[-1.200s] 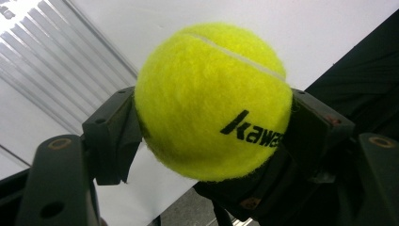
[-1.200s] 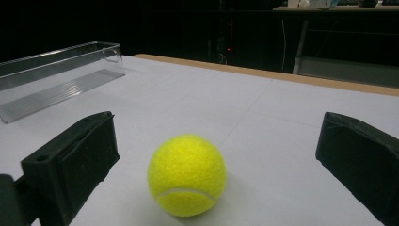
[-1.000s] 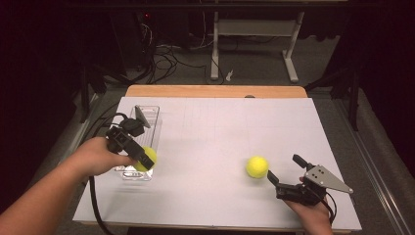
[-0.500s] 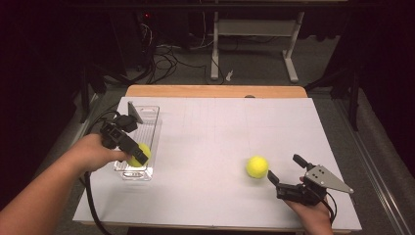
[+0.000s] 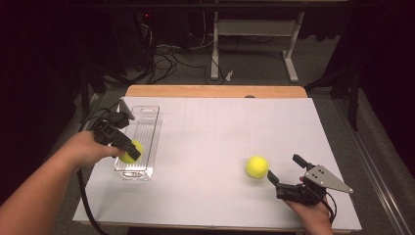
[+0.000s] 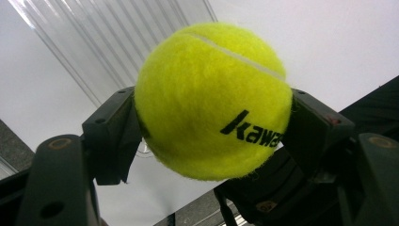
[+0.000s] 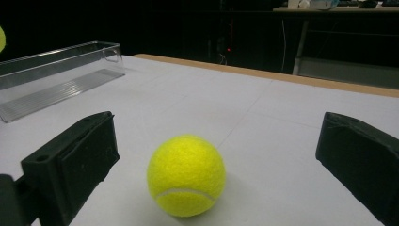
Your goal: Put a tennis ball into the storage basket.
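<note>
My left gripper [image 5: 128,150] is shut on a yellow tennis ball [image 5: 132,152], which it holds over the near part of a clear plastic tray [image 5: 147,111]. In the left gripper view both black pads [image 6: 113,136] press the ball [image 6: 211,101] from its sides, and the ribbed tray floor [image 6: 117,37] lies beyond it. A second yellow ball [image 5: 257,166] rests on the white table at the right. My right gripper [image 5: 282,165] sits just behind this ball [image 7: 186,175] with its jaws wide open and not touching it.
The white sheet [image 5: 210,132] covers most of the wooden table [image 5: 215,91]. The long tray [image 7: 56,80] runs front to back along the left side. Cables and a metal stand are on the dark floor beyond the far edge.
My left gripper has carried its ball a little to the left, from the tray's right rim to over the tray. The right gripper and the second ball have stayed put.
</note>
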Demonstrator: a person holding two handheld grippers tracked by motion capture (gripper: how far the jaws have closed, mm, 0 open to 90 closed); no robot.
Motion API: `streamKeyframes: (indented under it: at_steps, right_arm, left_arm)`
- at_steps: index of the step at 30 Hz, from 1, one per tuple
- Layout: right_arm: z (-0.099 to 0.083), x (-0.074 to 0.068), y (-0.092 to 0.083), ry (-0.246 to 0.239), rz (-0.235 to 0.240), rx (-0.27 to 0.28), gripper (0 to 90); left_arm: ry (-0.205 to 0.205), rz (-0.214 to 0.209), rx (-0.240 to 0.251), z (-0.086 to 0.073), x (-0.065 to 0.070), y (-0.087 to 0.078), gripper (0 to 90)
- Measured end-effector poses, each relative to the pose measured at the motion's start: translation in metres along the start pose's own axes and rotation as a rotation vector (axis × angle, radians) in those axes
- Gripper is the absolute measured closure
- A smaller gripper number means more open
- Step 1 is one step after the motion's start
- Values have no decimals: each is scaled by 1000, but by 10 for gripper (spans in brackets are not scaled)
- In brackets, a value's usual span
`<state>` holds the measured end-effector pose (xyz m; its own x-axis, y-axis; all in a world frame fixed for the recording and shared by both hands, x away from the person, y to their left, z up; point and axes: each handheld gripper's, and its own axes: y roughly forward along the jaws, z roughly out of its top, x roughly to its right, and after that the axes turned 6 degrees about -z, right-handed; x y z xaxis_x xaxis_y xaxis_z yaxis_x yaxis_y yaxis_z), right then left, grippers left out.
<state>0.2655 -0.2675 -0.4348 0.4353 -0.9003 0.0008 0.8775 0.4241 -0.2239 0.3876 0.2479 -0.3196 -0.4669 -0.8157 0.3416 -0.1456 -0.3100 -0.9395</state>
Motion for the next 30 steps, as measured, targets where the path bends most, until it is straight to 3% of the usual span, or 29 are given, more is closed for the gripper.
streamKeyframes:
  at_steps: [18, 30]
  right_arm:
    - [0, 0, 0, 2, 0, 1, 1]
    - [0, 1, 0, 4, 1, 1, 1]
  left_arm:
    - [-29, 6, 7, 2, -7, -5, 273]
    - [-27, 19, -9, 11, -7, 9, 273]
